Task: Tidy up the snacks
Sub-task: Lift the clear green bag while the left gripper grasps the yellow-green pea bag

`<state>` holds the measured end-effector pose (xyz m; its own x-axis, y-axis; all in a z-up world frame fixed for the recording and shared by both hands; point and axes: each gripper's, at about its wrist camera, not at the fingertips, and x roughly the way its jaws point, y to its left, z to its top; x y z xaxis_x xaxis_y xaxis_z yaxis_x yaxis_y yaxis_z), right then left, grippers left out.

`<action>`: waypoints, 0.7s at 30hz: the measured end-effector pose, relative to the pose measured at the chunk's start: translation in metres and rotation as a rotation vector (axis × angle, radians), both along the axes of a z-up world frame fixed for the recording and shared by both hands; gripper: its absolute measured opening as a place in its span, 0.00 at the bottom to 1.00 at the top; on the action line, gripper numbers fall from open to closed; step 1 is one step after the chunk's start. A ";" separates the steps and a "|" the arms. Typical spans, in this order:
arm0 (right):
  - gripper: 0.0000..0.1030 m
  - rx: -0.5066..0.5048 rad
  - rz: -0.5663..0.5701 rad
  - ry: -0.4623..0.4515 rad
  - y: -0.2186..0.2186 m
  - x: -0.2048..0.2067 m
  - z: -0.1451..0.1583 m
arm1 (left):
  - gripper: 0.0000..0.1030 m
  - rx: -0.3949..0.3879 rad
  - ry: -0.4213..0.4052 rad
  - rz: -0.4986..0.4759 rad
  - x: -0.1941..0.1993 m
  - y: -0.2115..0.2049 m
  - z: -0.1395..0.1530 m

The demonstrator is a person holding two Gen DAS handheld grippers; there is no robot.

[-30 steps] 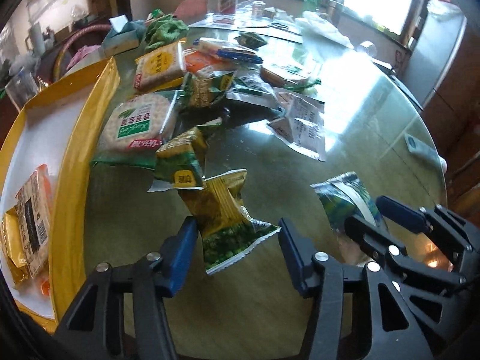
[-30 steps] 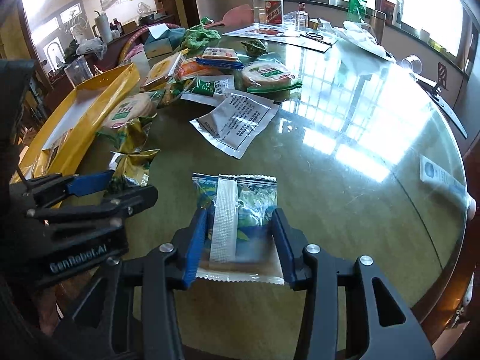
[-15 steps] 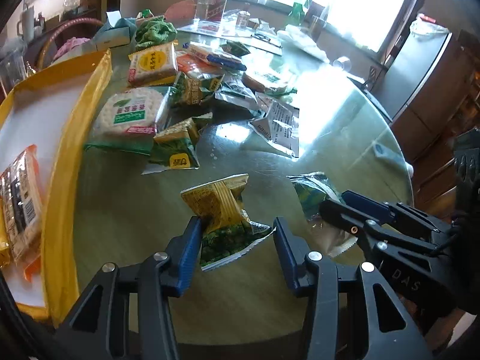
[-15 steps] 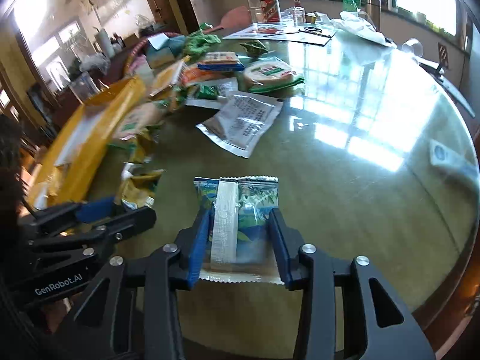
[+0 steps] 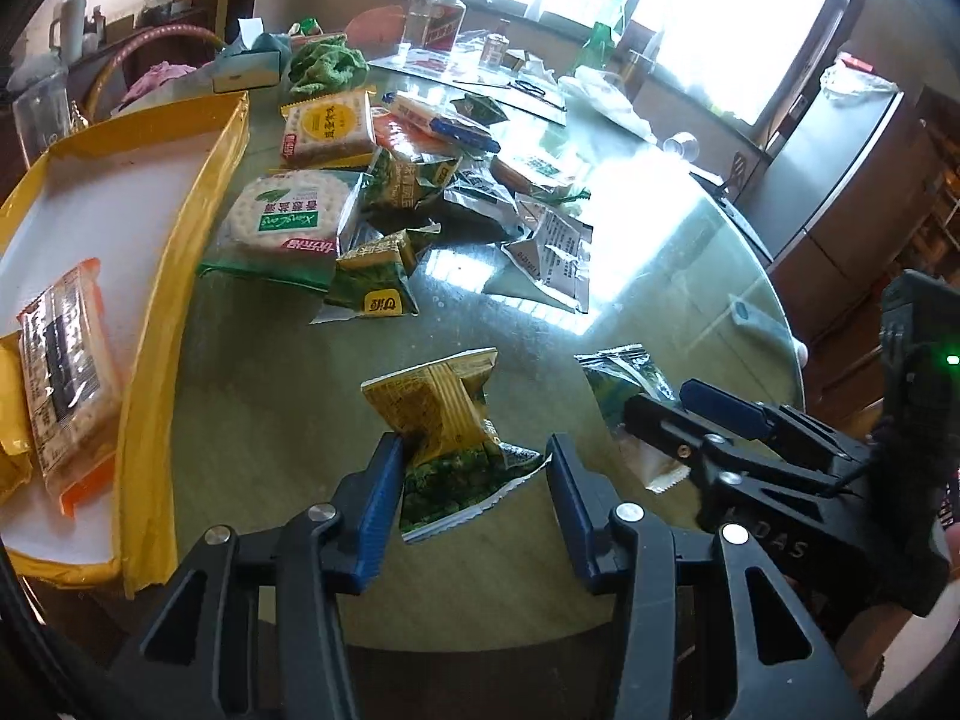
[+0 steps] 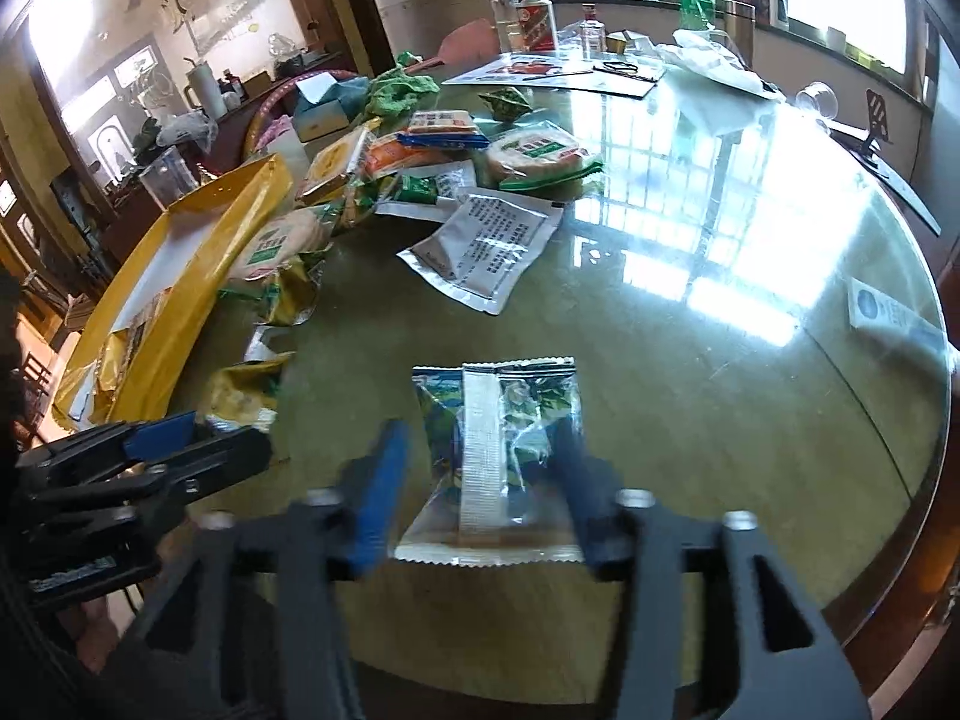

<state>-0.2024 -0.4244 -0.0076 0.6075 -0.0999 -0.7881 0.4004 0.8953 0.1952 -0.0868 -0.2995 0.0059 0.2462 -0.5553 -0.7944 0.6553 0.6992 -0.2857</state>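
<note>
Glass-Topped Round Table With Scattered Snacks

Bright windows are seen behind a round table [image 6: 750, 360] with a glossy glass top, and bottles stand at its far edge. A yellow tray [image 5: 180, 276] is placed along the left side; wrapped snacks already lie in it. A round cracker pack [image 5: 282, 222] near the tray carries a green label on which "XiangLan" may be read, though not surely. On the right device the letters "DAS" are seen.

The left gripper [image 5: 474, 468] is spread wide around a yellow-green pea packet [image 5: 450, 438]; only its left finger touches the wrapper. The right gripper [image 6: 480, 468], somewhat blurred, stands released on both sides of a blue-green packet [image 6: 498, 438] which lies flat on the glass.
</note>
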 end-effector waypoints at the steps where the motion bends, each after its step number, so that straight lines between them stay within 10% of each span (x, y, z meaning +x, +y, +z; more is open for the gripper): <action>1: 0.59 -0.007 -0.006 0.007 0.000 0.001 -0.001 | 0.46 -0.004 0.001 0.001 -0.001 0.001 0.001; 21: 0.36 -0.128 0.018 0.054 0.021 -0.001 -0.006 | 0.46 -0.065 0.019 0.016 -0.005 0.020 0.012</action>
